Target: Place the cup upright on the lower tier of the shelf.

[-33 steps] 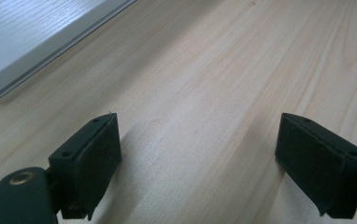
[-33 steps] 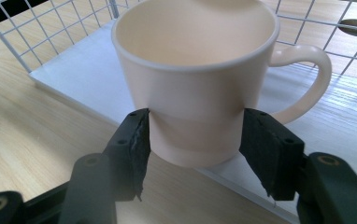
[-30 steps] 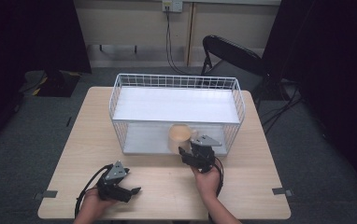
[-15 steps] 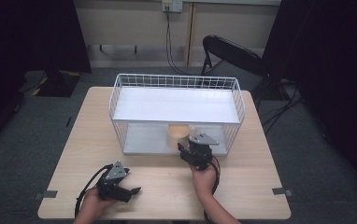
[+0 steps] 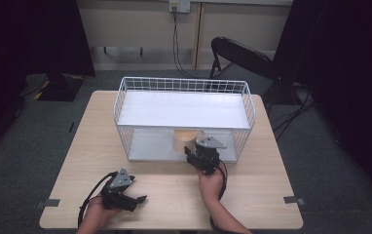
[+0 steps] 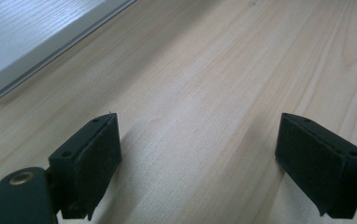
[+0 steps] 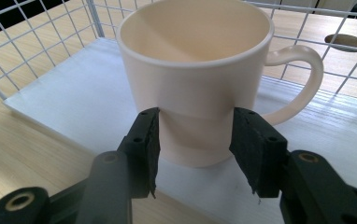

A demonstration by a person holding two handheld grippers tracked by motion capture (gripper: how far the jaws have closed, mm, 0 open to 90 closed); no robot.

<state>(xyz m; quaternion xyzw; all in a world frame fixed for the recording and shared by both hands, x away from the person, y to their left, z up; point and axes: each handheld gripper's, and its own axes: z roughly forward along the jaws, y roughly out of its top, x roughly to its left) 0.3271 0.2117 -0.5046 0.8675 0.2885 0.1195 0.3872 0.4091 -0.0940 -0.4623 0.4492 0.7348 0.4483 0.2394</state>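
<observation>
A cream mug (image 7: 195, 70) with its handle to the right stands upright on the white lower board (image 7: 74, 98) of a wire rack (image 5: 184, 85). My right gripper (image 7: 195, 126) has just been closing, and its pads now press on both sides of the mug's lower body. From above, the mug (image 5: 186, 135) is half hidden under the rack's white top shelf, with the right gripper (image 5: 194, 152) just in front of it. The left gripper (image 5: 134, 199) rests on the table near the front edge. Its jaws stand wide apart over bare wood (image 6: 197, 140).
The wire rack fills the far half of the wooden table (image 5: 252, 195); its mesh walls (image 7: 36, 37) rise behind and beside the mug. A black chair (image 5: 237, 53) stands behind the table. The rack's board edge (image 6: 27, 37) lies ahead of the left gripper.
The right gripper has pushed a little away from the person, carrying the mug deeper under the rack's top shelf. The left gripper has stayed where it was.
</observation>
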